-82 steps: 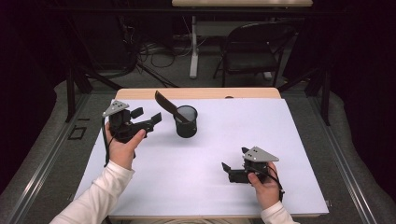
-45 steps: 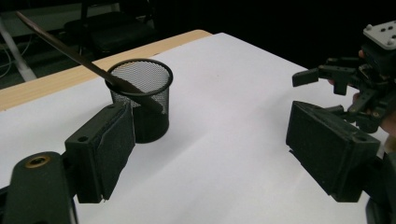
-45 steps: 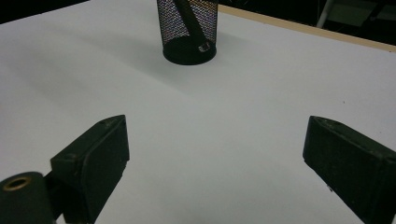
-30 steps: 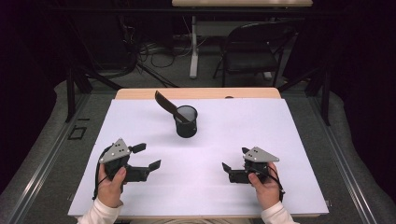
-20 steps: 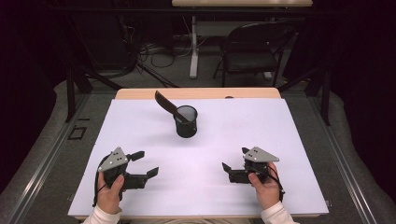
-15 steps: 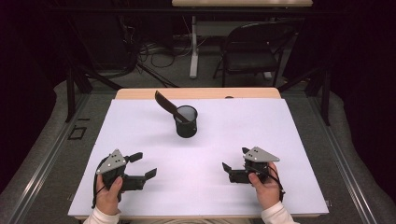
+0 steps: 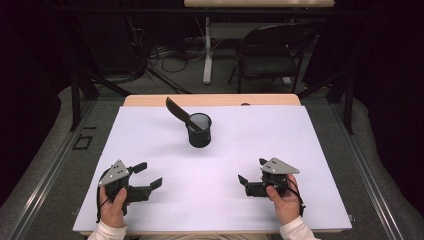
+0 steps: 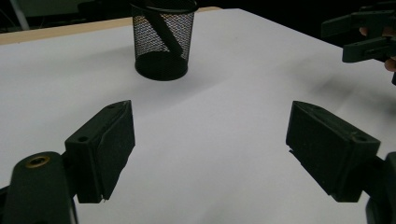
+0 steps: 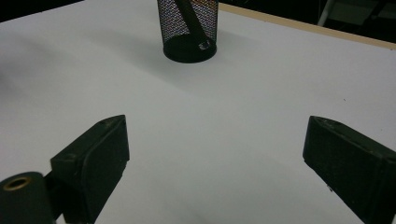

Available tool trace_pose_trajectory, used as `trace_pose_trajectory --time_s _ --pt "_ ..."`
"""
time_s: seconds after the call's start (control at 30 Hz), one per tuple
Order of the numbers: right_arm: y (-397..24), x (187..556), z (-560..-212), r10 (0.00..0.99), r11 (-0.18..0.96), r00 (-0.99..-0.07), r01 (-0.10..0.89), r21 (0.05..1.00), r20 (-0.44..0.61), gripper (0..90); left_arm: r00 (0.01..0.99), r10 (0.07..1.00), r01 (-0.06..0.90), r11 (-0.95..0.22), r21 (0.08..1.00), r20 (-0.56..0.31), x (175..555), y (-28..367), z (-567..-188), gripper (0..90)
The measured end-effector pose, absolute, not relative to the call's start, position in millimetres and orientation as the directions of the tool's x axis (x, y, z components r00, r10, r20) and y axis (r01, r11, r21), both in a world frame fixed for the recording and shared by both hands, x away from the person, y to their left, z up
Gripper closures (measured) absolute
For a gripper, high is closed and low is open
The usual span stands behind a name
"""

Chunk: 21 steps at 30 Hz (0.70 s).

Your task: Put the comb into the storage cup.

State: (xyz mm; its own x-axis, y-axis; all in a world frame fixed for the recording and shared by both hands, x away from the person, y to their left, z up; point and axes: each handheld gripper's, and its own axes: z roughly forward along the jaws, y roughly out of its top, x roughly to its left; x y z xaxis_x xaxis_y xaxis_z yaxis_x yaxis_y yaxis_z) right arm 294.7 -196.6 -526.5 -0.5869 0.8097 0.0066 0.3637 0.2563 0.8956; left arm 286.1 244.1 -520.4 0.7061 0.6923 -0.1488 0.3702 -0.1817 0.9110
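Both grippers, left gripper point(image 7: 149, 175) and right gripper point(image 7: 252, 171), rest released and empty on the white worktop point(image 7: 280, 135), near a mesh cup point(image 7: 199, 131) holding a dark spatula point(image 7: 181, 114).

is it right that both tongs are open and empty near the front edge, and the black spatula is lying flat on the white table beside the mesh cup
Not quite. The black spatula is not lying flat on the white table; the high view shows it standing tilted inside the mesh cup. The rest holds: the left tongs and right tongs are open and empty near the front edge.
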Motion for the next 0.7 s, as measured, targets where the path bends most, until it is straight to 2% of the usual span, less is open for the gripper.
trace_pose_trajectory --time_s 0.7 --pt "-198.5 295.0 -529.9 0.811 0.268 -0.584 0.363 0.893 -0.006 6.8 0.67 0.729 0.382 -0.175 0.907 -0.141 294.2 257.9 -531.7 15.9"
